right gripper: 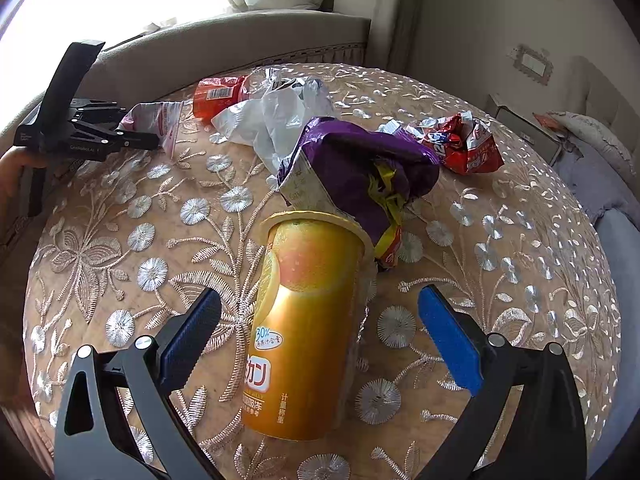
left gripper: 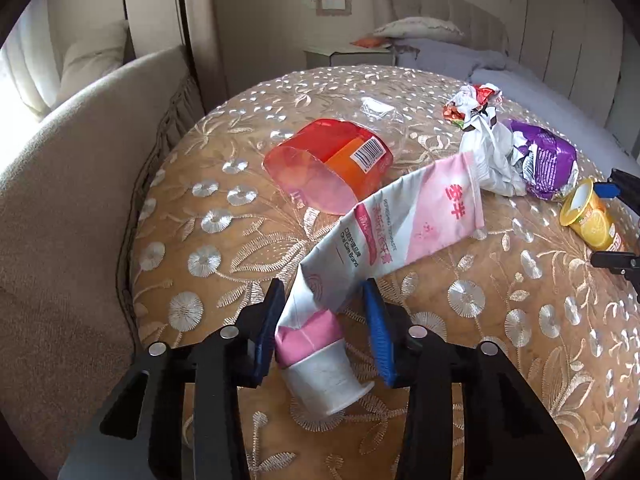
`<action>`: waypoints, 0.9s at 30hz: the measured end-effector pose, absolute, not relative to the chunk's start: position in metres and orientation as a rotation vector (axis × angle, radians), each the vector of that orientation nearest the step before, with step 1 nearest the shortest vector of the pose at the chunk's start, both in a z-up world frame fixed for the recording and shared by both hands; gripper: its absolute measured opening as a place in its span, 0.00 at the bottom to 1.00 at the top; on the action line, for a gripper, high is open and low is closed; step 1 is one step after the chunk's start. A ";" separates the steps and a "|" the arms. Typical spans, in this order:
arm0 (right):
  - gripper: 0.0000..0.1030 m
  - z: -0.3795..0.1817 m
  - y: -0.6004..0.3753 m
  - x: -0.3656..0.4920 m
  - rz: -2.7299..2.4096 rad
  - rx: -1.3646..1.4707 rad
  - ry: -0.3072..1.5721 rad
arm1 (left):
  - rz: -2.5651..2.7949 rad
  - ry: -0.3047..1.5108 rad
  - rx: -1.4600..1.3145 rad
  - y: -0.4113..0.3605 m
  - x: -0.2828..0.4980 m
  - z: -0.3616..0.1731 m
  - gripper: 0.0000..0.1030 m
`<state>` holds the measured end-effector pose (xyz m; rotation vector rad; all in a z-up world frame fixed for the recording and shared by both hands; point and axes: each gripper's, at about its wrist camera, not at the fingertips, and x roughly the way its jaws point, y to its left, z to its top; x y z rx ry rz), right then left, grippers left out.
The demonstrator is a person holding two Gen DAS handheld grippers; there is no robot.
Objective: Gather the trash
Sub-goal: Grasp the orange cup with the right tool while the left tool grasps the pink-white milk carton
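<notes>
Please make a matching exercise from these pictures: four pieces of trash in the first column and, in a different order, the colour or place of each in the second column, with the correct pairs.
Things:
1. toothpaste tube
2. cup
3. wrapper
4. bottle label

Descriptions:
A. purple, crumpled
B. pink and white, neck end between the left gripper's fingers
C. orange-red with a barcode
D. yellow-orange, lying between the right gripper's open fingers

Pairs: 1-B, 2-D, 3-A, 4-C

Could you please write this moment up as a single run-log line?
left gripper: shut on toothpaste tube | right gripper: open astride orange cup | cup lying on table | wrappers uncollected
</notes>
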<state>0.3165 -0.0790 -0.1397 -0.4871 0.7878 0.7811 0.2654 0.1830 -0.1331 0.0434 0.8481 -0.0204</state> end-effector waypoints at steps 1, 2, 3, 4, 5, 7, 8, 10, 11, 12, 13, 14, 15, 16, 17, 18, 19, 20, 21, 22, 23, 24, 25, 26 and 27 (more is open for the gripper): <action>0.88 -0.141 -0.078 0.315 0.787 -0.494 0.798 | -0.015 0.841 0.052 0.180 0.264 -0.133 0.29; 0.73 -0.144 -0.076 0.313 0.793 -0.508 0.810 | -0.008 0.834 0.060 0.177 0.263 -0.133 0.29; 0.61 -0.144 -0.075 0.311 0.806 -0.509 0.815 | -0.012 0.829 0.054 0.176 0.261 -0.134 0.29; 0.54 -0.143 -0.075 0.309 0.818 -0.501 0.817 | -0.026 0.826 0.042 0.174 0.259 -0.133 0.29; 0.44 -0.142 -0.075 0.306 0.827 -0.502 0.821 | -0.031 0.824 0.041 0.171 0.258 -0.133 0.28; 0.44 -0.141 -0.073 0.300 0.816 -0.527 0.798 | -0.034 0.819 0.064 0.162 0.253 -0.132 0.28; 0.44 -0.140 -0.074 0.298 0.822 -0.522 0.794 | -0.040 0.818 0.063 0.159 0.250 -0.131 0.28; 0.44 -0.134 -0.077 0.292 0.834 -0.491 0.789 | -0.055 0.815 0.062 0.154 0.247 -0.128 0.28; 0.44 -0.131 -0.079 0.290 0.837 -0.481 0.781 | -0.057 0.811 0.065 0.151 0.245 -0.125 0.27; 0.44 -0.128 -0.082 0.287 0.839 -0.469 0.775 | -0.067 0.811 0.067 0.148 0.242 -0.123 0.27; 0.44 -0.124 -0.085 0.284 0.841 -0.459 0.768 | -0.073 0.802 0.068 0.145 0.239 -0.119 0.27; 0.44 -0.121 -0.088 0.280 0.843 -0.451 0.761 | -0.083 0.791 0.062 0.142 0.235 -0.115 0.22; 0.44 -0.118 -0.092 0.277 0.843 -0.446 0.756 | -0.096 0.783 0.055 0.140 0.232 -0.111 0.22; 0.44 -0.116 -0.095 0.273 0.840 -0.444 0.750 | -0.102 0.770 0.055 0.136 0.228 -0.106 0.22; 0.44 -0.114 -0.098 0.267 0.836 -0.444 0.742 | -0.109 0.763 0.062 0.132 0.225 -0.102 0.22; 0.44 -0.112 -0.101 0.263 0.831 -0.443 0.738 | -0.110 0.759 0.077 0.129 0.224 -0.100 0.19; 0.44 -0.111 -0.105 0.259 0.829 -0.438 0.736 | -0.109 0.764 0.094 0.126 0.223 -0.099 0.17; 0.44 -0.110 -0.109 0.255 0.824 -0.434 0.732 | -0.109 0.769 0.107 0.123 0.223 -0.101 0.17; 0.44 -0.109 -0.112 0.250 0.818 -0.431 0.728 | -0.109 0.773 0.114 0.122 0.223 -0.103 0.16; 0.44 -0.108 -0.115 0.246 0.812 -0.426 0.724 | -0.117 0.795 0.114 0.122 0.225 -0.107 0.16; 0.44 -0.107 -0.118 0.242 0.807 -0.420 0.722 | -0.114 0.809 0.117 0.122 0.225 -0.110 0.17; 0.44 -0.106 -0.121 0.239 0.802 -0.415 0.720 | -0.108 0.804 0.114 0.122 0.225 -0.111 0.17; 0.44 -0.105 -0.124 0.236 0.797 -0.411 0.717 | -0.112 0.806 0.100 0.124 0.226 -0.112 0.17; 0.44 -0.105 -0.128 0.233 0.792 -0.411 0.715 | -0.115 0.812 0.086 0.126 0.226 -0.111 0.17; 0.44 -0.104 -0.130 0.230 0.788 -0.411 0.714 | -0.117 0.816 0.081 0.126 0.226 -0.111 0.17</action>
